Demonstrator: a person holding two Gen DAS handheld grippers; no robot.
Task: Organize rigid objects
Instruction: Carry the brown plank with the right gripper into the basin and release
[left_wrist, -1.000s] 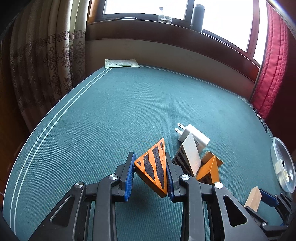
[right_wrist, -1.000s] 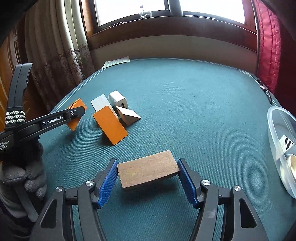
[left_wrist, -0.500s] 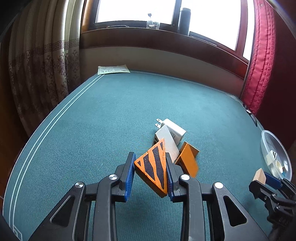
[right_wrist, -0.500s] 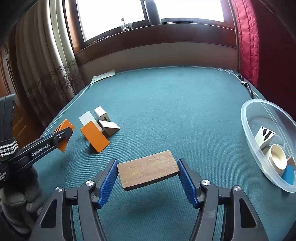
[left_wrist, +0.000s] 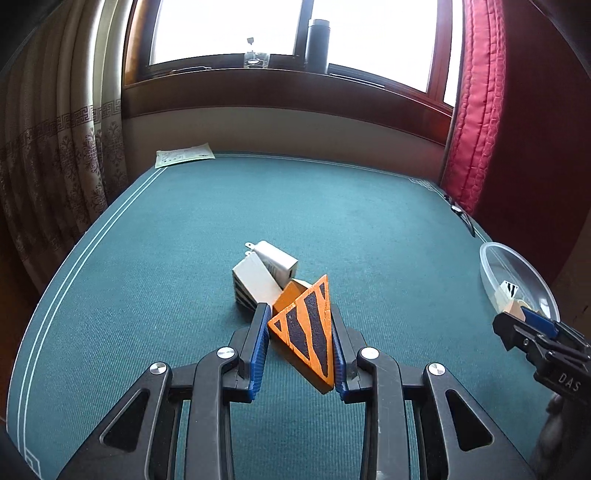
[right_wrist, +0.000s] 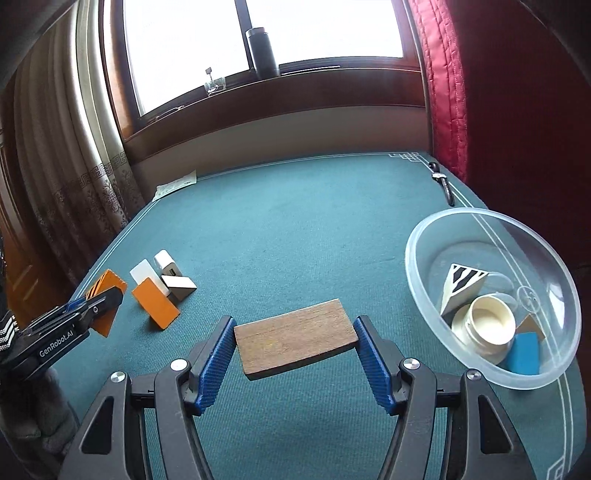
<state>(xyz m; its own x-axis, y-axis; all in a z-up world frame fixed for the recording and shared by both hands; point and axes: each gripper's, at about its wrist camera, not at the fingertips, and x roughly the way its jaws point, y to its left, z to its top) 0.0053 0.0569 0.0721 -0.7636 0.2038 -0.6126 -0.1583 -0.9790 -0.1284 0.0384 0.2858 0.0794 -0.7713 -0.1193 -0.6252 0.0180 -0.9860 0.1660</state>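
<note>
My left gripper (left_wrist: 299, 325) is shut on an orange wedge with black stripes (left_wrist: 308, 332), held above the green table. My right gripper (right_wrist: 295, 332) is shut on a flat brown wooden block (right_wrist: 295, 338), held above the table left of a clear plastic bowl (right_wrist: 436, 236). The bowl holds a striped wedge (right_wrist: 461, 282), a cream round tub (right_wrist: 485, 326), a blue block (right_wrist: 522, 352) and a small brown piece. A pile remains on the table: white charger (left_wrist: 277, 258), white striped wedge (left_wrist: 255, 278), orange block (right_wrist: 155, 308), brown wedge (right_wrist: 181, 286).
The left gripper also shows in the right wrist view (right_wrist: 85, 306) at the left. The bowl shows at the right in the left wrist view (left_wrist: 495, 258). A paper sheet (left_wrist: 184, 155) lies at the far left corner. A dark strap (right_wrist: 443, 184) lies by the red curtain.
Both grippers have moved to the right with their loads. The bowl has come much closer to the right gripper; the pile has shifted left in both views.
</note>
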